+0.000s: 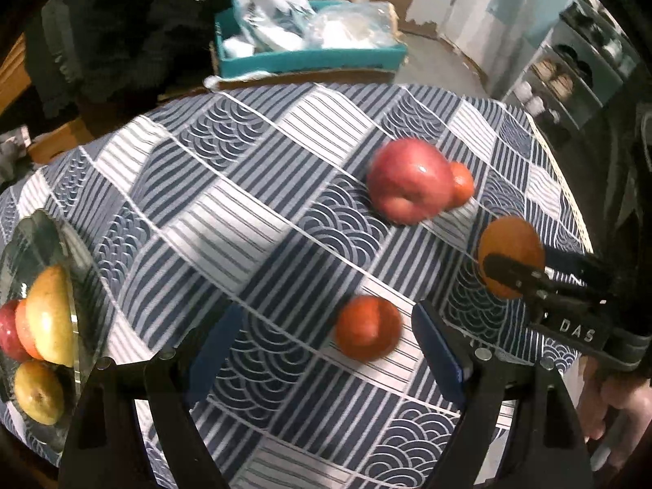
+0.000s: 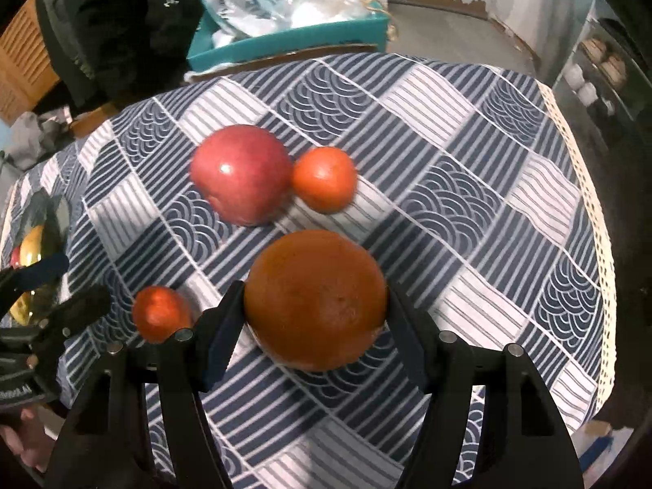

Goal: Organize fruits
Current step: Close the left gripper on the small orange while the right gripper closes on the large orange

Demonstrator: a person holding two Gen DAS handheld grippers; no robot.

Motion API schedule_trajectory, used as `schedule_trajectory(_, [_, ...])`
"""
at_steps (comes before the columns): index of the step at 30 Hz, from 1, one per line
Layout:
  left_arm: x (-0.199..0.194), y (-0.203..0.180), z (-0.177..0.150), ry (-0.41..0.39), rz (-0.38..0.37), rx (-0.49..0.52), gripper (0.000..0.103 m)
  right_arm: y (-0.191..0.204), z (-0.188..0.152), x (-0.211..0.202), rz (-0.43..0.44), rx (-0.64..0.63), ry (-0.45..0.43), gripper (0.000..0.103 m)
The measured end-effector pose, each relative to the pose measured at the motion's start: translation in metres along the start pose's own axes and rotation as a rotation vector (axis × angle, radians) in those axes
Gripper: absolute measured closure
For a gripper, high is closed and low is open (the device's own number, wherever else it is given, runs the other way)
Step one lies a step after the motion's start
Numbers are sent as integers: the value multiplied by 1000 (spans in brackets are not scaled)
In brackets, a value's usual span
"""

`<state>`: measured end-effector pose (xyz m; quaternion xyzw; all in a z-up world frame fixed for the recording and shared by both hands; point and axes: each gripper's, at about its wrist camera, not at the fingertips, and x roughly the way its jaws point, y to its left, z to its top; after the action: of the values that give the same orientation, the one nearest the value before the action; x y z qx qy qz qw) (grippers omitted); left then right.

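Note:
My right gripper is shut on a large orange, held just above the patterned tablecloth; it shows in the left wrist view too. My left gripper is open, with a small tomato on the cloth between and just ahead of its fingers. That tomato also shows in the right wrist view. A red apple and a second small tomato lie touching mid-table. A glass bowl at the left holds yellow pears, an apple and an orange fruit.
A teal box with plastic bags stands beyond the table's far edge. Dark clothing hangs at the back left. A shelf with jars stands at the right. The tablecloth's lace edge marks the right rim.

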<state>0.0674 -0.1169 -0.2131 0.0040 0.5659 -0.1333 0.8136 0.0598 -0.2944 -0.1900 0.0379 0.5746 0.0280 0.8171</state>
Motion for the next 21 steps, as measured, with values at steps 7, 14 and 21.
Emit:
schedule_trajectory(7, [23, -16, -7, 54, 5, 35, 16, -10, -2, -10, -1, 11, -24, 35])
schedule_trajectory(14, [34, -19, -12, 77, 1, 31, 17, -11, -1, -12, 13, 17, -30, 35])
schedule_trajectory(21, [41, -21, -13, 99, -18, 43, 40, -7, 0, -11, 12, 5, -32, 35])
